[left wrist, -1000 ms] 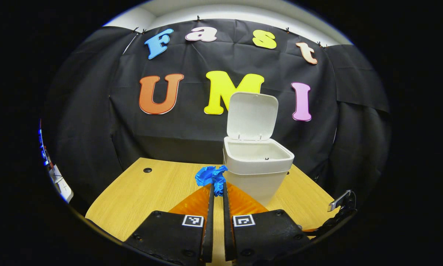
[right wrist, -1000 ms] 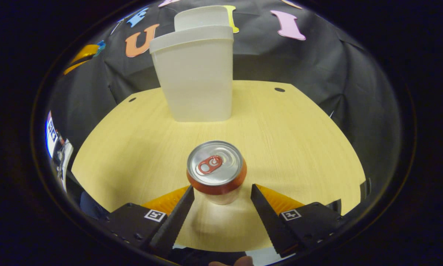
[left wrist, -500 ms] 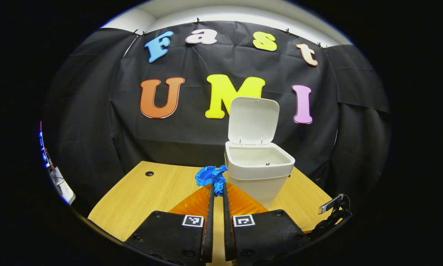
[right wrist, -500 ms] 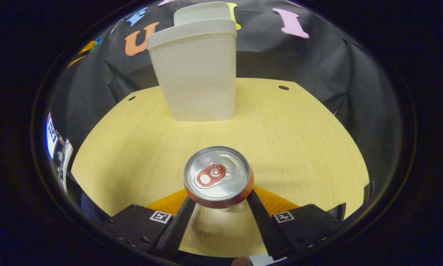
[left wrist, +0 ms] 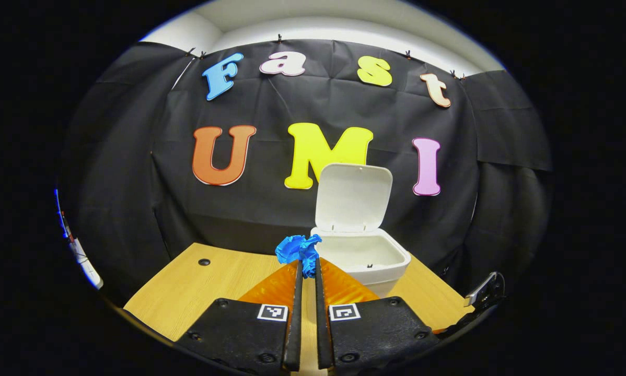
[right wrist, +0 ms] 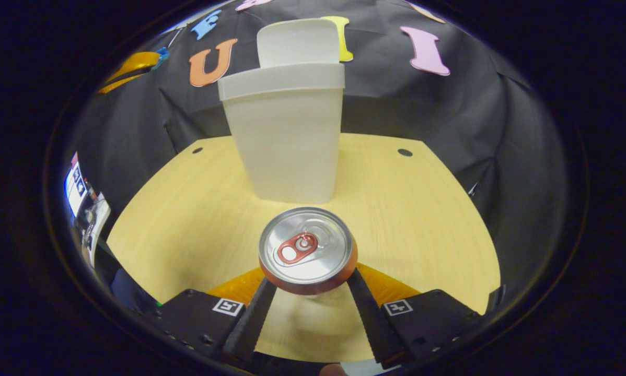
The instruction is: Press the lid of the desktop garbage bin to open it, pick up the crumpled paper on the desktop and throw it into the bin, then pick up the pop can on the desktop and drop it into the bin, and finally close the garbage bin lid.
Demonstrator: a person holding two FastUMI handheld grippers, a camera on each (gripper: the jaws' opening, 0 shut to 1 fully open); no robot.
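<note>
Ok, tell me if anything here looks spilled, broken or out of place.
Nothing stands out. The bin stands upright with its lid open. The left gripper pinches the crumpled paper; the right gripper's fingers sit against the upright pop can. Nothing spilled on the table.

no readable text, square coded markers on both claws' finger mounts

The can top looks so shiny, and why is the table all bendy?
Right gripper view: the can lid mirrors the room light, so it glares, and a soft shadow lies on the table under it. The fisheye lens curves the table's edges. Left gripper view: same bulge, while the bin stays sharp.
</note>
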